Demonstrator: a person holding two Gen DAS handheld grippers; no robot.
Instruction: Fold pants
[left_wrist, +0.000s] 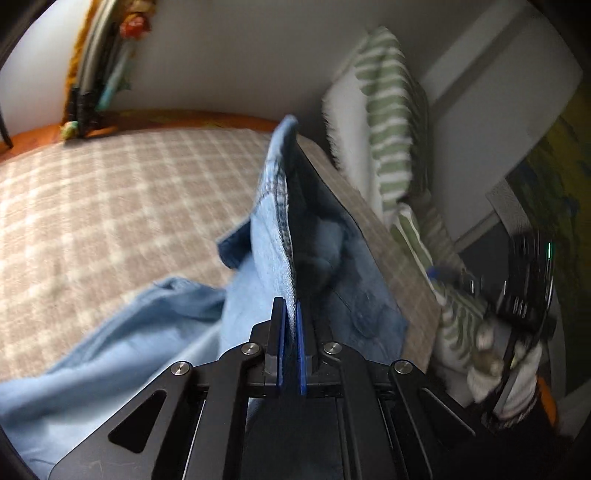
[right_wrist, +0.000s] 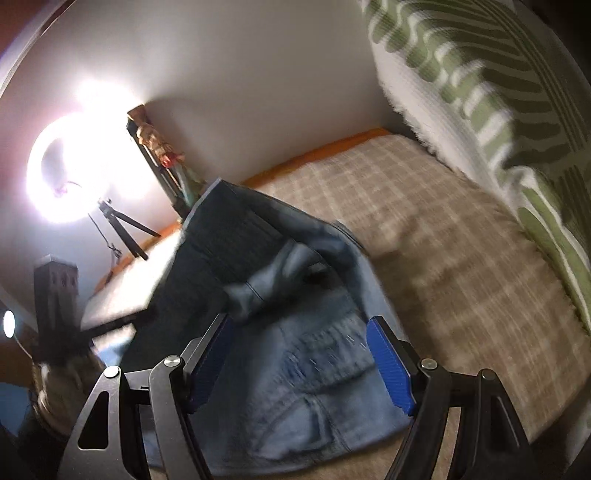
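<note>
Light blue denim pants (left_wrist: 266, 236) lie on a bed with a beige checked cover (left_wrist: 110, 206). My left gripper (left_wrist: 290, 306) is shut on a stitched edge of the pants and holds that part lifted, so the cloth stands up in a ridge ahead of the fingers. In the right wrist view the pants (right_wrist: 306, 387) spread under my right gripper (right_wrist: 301, 321), which hangs open just above the denim near a pocket, with its blue pads (right_wrist: 391, 369) apart and nothing pinched. A lifted dark flap of the pants (right_wrist: 229, 229) rises at the left.
A green and white striped pillow or blanket (right_wrist: 498, 122) lies along the bed's right side by the wall. A bright ring light on a tripod (right_wrist: 74, 166) stands at the left beyond the orange bed edge (right_wrist: 332, 147). A sleeved hand holds the other gripper (left_wrist: 524, 288).
</note>
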